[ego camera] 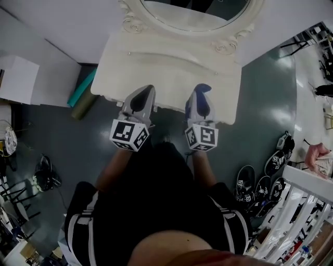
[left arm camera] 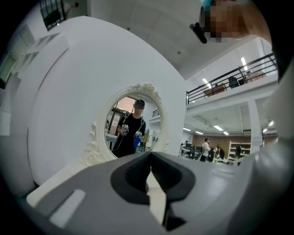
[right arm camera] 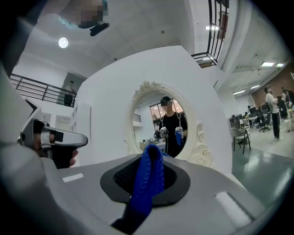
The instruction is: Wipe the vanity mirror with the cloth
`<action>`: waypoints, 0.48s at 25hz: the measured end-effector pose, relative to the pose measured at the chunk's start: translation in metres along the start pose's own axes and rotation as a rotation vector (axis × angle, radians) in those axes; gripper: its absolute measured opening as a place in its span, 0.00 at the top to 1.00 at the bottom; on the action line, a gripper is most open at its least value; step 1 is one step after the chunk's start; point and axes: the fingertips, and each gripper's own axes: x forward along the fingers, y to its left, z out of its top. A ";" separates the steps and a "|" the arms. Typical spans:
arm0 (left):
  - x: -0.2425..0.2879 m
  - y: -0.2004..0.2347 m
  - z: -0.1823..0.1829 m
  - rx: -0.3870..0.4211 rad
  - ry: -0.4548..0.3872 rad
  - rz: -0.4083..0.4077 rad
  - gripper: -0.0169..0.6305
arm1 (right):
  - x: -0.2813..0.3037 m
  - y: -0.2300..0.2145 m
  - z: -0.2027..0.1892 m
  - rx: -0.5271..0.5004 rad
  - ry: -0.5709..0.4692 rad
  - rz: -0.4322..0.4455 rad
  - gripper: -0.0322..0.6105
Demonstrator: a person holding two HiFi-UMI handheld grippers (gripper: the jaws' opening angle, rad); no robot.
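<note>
The white vanity table stands in front of me, with its oval mirror in a carved frame at the back. The mirror shows my reflection in both gripper views. My right gripper is over the table's near edge, shut on a blue cloth that sticks up between its jaws. Beside it, my left gripper is shut with nothing in it. Both grippers point at the mirror and are well short of it. The left gripper also appears in the right gripper view.
A teal roll leans at the vanity's left side. A white box stands further left. Several shoes lie on the floor at right, next to a white railing. People stand far off in the hall.
</note>
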 end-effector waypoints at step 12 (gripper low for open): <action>-0.014 -0.007 0.002 0.013 -0.020 -0.033 0.96 | -0.028 0.033 0.019 -0.010 -0.027 0.022 0.88</action>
